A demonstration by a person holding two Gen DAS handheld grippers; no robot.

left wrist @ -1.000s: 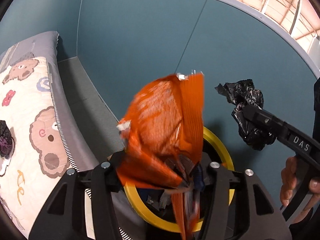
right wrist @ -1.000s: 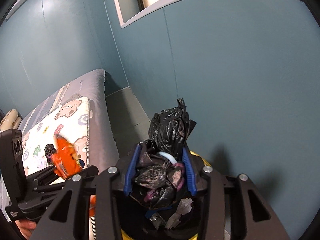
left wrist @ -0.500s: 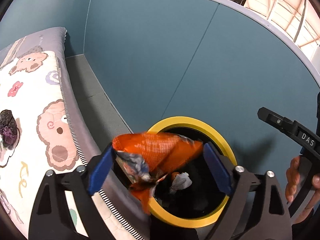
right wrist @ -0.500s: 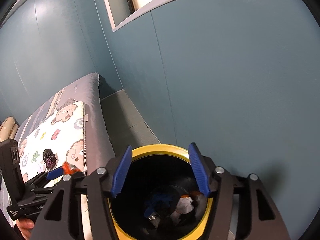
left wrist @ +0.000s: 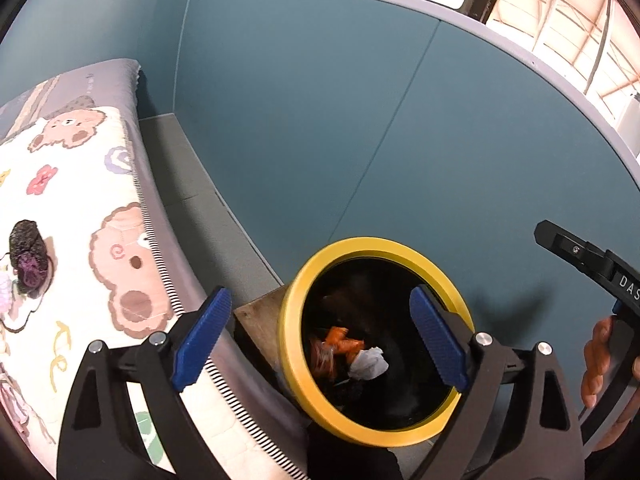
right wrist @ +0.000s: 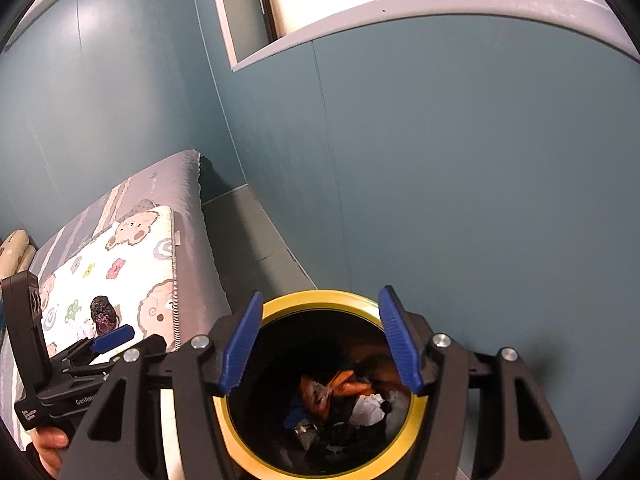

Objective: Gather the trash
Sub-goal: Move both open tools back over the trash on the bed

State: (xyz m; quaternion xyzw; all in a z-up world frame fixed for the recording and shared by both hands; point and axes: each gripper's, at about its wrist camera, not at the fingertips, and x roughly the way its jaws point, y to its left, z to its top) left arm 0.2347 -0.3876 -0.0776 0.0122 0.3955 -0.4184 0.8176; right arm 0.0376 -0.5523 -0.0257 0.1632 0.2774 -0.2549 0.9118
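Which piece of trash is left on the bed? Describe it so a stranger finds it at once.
Start at the bed's cartoon-bear quilt. Near its left side lies a dark crumpled wad, black with purple inside. The pale scraps beside it are lighter; it is the only dark thing there.

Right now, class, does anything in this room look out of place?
Yes: a dark crumpled wad lies on the bear-print blanket on the bed, apart from the other rubbish, which sits inside the yellow-rimmed bin. It looks like litter not yet collected.
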